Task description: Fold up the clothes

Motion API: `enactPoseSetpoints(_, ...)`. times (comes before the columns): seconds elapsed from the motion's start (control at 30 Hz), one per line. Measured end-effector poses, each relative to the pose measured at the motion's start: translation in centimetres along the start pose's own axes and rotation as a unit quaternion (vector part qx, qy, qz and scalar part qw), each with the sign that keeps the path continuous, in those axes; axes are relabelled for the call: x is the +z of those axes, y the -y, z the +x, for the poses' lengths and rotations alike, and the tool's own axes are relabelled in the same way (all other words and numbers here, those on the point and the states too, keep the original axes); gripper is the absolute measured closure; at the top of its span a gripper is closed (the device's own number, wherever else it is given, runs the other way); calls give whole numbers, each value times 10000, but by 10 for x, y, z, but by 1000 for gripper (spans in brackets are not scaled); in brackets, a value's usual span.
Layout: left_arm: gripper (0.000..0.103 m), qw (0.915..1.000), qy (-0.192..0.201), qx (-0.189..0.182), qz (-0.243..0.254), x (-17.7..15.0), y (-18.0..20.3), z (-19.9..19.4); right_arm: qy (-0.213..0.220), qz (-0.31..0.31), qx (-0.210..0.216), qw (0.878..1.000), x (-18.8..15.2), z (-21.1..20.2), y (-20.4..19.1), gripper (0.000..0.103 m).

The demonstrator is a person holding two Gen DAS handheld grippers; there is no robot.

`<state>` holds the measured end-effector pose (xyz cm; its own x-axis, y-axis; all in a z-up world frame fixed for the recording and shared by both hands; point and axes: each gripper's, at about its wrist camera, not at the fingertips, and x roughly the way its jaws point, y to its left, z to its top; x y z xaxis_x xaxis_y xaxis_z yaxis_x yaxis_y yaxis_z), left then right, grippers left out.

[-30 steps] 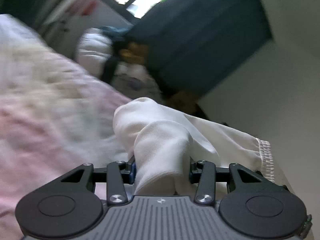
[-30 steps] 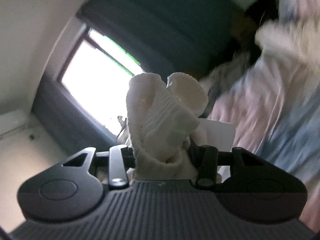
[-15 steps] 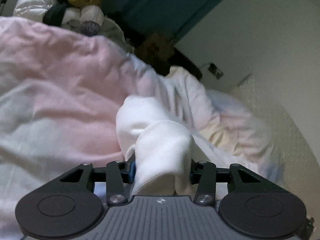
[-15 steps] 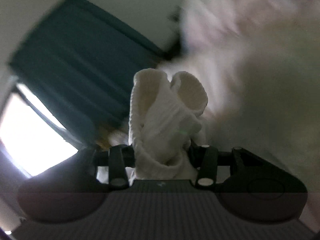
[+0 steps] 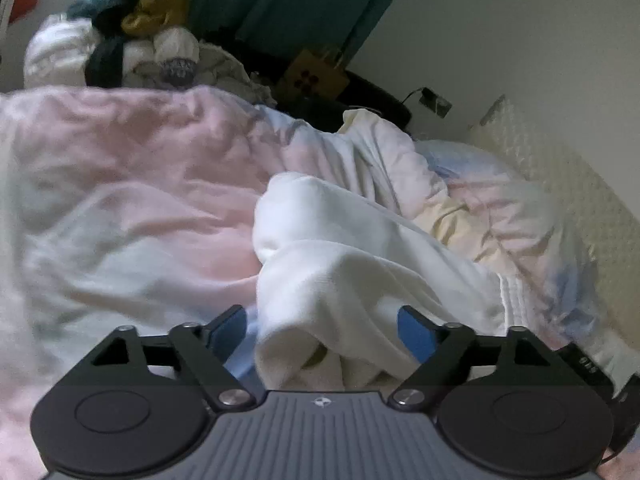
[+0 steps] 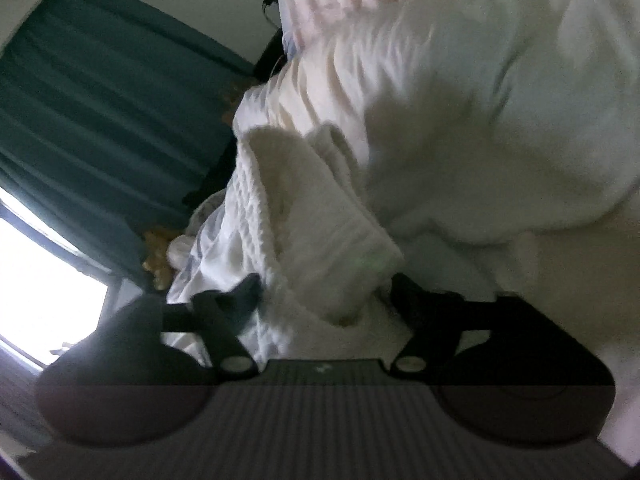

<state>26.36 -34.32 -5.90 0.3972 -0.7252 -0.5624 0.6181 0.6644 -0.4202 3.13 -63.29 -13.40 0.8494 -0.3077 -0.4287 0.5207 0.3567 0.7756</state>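
A white knit garment (image 5: pixel 344 264) lies bunched on the pink and white duvet (image 5: pixel 132 184). My left gripper (image 5: pixel 322 330) is open; its blue pads (image 5: pixel 416 334) stand apart on either side of a fold of the garment. In the right wrist view the same white ribbed garment (image 6: pixel 320 240) lies between the spread fingers of my right gripper (image 6: pixel 324 300), which is open, tilted and close over the bedding.
A pile of clothes (image 5: pixel 132 52) sits at the far end of the bed before a teal curtain (image 5: pixel 288 4). A cream quilted headboard (image 5: pixel 560 176) and a white wall lie to the right. A bright window (image 6: pixel 36 280) shows in the right wrist view.
Both grippers have opened and let go of the white garment, which now rests on the duvet. Both had swung down from the raised position towards the bed.
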Motion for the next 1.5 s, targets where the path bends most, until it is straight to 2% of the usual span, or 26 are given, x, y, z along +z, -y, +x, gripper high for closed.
enactPoseSetpoints(0.1, 18, 9992, 55, 123, 363, 3, 20, -41, 241, -464, -438, 9977, -1, -30, -23, 17)
enactPoseSetpoints(0.2, 14, 9981, 178, 160, 561, 1, 42, -84, 436, -1132, -584, 9909, -4, -63, -51, 17)
enactPoseSetpoints(0.4, 11, 9958, 495, 38, 771, -16, 86, -168, 397, -2011, -361, 9781, -12, -128, -98, 17)
enactPoseSetpoints(0.63, 10, 9901, 757, 57, 1183, -47, 126, -250, 414, -3165, -234, 9474, -36, -194, -157, 17)
enactPoseSetpoints(0.8, 8, 9858, 965, 228, 1353, -67, 138, -297, 482, -3571, -79, 9328, -59, -230, -181, 17)
enactPoseSetpoints(1.0, 4, 9792, 1138, 690, 1533, -88, 142, -334, 601, -3825, -48, 9220, -90, -258, -192, 18)
enactPoseSetpoints(1.1, 1, 9776, 1168, 737, 1586, -99, 141, -344, 671, -3939, -88, 9167, -103, -266, -191, 18)
enactPoseSetpoints(1.3, 0, 9715, 1213, 904, 1824, -123, 137, -350, 820, -3930, -104, 9158, -127, -271, -175, 18)
enactPoseSetpoints(1.4, 0, 9679, 1258, 1064, 1900, -129, 135, -347, 747, -3860, -126, 9194, -135, -267, -163, 18)
enactPoseSetpoints(1.5, 0, 9672, 1183, 1037, 1994, -131, 132, -346, 708, -3852, -209, 9199, -143, -264, -154, 18)
